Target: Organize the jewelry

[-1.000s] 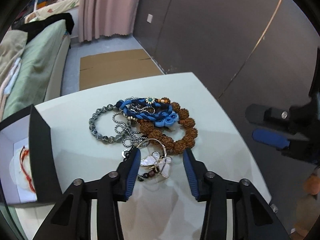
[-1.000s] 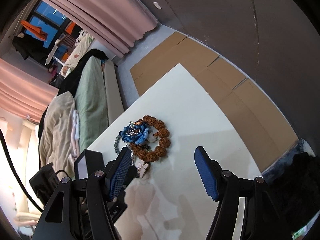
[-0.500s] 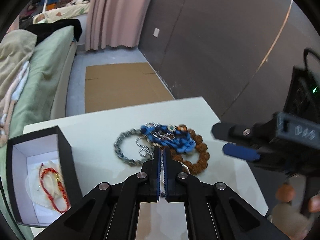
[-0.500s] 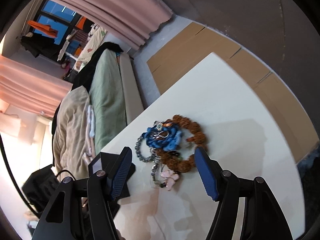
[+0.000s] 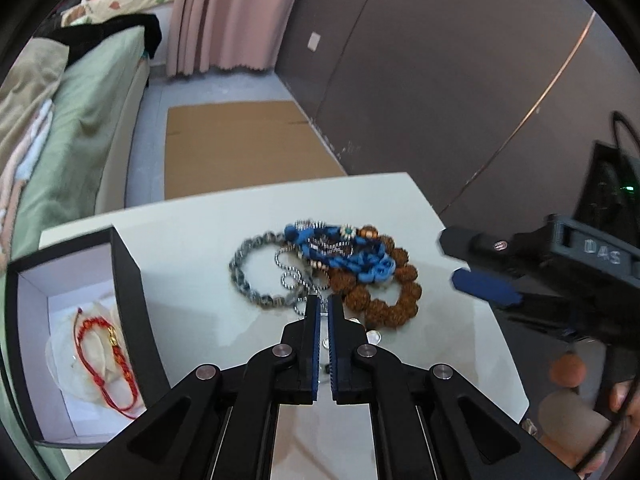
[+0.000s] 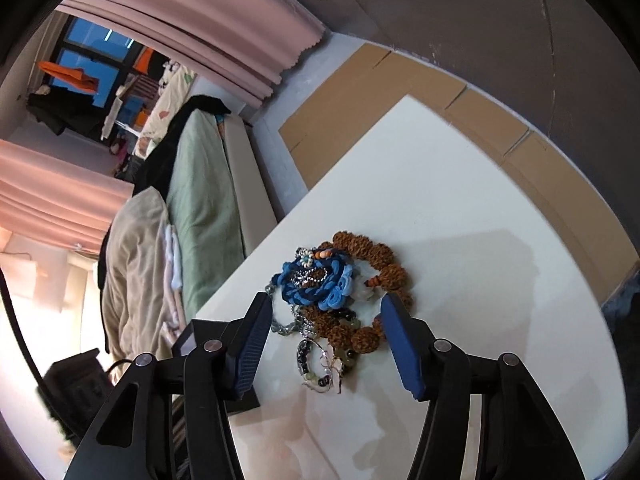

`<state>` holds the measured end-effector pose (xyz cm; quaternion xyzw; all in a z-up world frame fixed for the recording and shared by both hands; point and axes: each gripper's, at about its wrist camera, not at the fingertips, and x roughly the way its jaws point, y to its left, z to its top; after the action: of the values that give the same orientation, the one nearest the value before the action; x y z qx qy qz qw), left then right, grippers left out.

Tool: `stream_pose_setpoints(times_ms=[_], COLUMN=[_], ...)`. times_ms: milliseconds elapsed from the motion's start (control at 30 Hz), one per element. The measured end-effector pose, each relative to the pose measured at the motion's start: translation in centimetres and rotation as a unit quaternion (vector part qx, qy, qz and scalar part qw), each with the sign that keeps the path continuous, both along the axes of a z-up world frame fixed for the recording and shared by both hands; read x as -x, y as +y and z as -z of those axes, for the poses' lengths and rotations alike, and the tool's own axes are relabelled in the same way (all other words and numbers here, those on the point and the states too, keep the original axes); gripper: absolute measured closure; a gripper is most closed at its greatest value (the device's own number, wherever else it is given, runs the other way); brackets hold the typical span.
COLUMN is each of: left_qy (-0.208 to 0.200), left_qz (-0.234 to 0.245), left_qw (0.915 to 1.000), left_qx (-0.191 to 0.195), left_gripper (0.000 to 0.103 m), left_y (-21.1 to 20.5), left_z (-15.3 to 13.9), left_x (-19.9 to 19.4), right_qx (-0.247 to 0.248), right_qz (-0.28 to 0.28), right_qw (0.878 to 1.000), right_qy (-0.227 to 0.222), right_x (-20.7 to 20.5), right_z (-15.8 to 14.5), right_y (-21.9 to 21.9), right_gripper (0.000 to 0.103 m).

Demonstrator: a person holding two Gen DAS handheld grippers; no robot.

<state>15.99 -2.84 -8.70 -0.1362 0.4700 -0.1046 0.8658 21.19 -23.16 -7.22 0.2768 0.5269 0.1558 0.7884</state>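
A tangle of jewelry lies on the white table [image 5: 200,232]: a grey bead bracelet [image 5: 244,276], a silver ball chain [image 5: 290,276], a blue braided bracelet [image 5: 344,252] and a brown seed-bead bracelet [image 5: 384,304]. My left gripper [image 5: 324,306] hovers at the pile's near edge. Its jaws are a thin slit apart and opening, with nothing pinched. A butterfly charm bracelet [image 6: 320,368] lies loose on the table. My right gripper [image 6: 326,300] is open and closing. Its pads frame the blue bracelet [image 6: 316,280] and brown beads [image 6: 392,272] without touching them.
An open black box [image 5: 124,288] at the table's left holds a red cord bracelet [image 5: 108,356]. A bed [image 5: 80,120] stands beyond the table, with cardboard [image 5: 240,144] on the floor. A dark wall [image 5: 440,80] runs along the right. A hand [image 5: 624,396] holds the right gripper.
My left gripper closed from wide open around the butterfly charm, then drew back from the pile. The box has come further into view. My right gripper came closer to the pile and its jaws narrowed a little.
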Motion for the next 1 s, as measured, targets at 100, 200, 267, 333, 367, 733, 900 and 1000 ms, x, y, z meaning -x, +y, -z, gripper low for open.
stream_pose_setpoints(times_ms=[100, 200, 267, 333, 367, 733, 900, 1000], left_qy=[0.006, -0.012, -0.010, -0.004, 0.000, -0.020, -0.025, -0.015], left_qz=[-0.001, -0.002, 0.009, 0.012, 0.015, 0.084, 0.096, 0.088], left_qw=[1.0000, 0.9999, 0.9998, 0.9997, 0.9996, 0.9940, 0.9928, 0.9928], left_qx=[0.001, -0.007, -0.012, -0.021, -0.025, -0.066, -0.067, -0.080], left_gripper=[0.050, 0.036, 0.036, 0.036, 0.036, 0.071, 0.074, 0.074], left_y=[-0.3, -0.9, -1.5, -2.0, -2.4, -6.9, -7.5, -7.4], left_z=[0.3, 0.0, 0.3, 0.8, 1.1, 1.4, 1.6, 2.2], left_x=[0.1, 0.6, 0.6, 0.5, 0.4, 1.5, 1.7, 1.4], right_qx=[0.003, -0.001, -0.001, -0.001, -0.002, -0.014, -0.017, -0.018], right_qz=[0.001, -0.002, -0.003, -0.004, -0.003, 0.012, 0.013, 0.015], right_qw=[1.000, 1.000, 1.000, 1.000, 1.000, 1.000, 1.000, 1.000], right_qy=[-0.002, -0.001, -0.004, -0.006, -0.007, -0.009, -0.009, -0.011], right_x=[0.1, 0.2, 0.3, 0.4, 0.5, 0.6, 0.6, 0.7], right_z=[-0.3, -0.4, -0.6, -0.7, -0.8, -1.4, -1.5, -1.6], right_y=[-0.4, -0.8, -1.0, -1.4, -1.6, -3.9, -4.3, -4.5], right_gripper=[0.044, 0.044, 0.044, 0.044, 0.044, 0.044, 0.044, 0.044])
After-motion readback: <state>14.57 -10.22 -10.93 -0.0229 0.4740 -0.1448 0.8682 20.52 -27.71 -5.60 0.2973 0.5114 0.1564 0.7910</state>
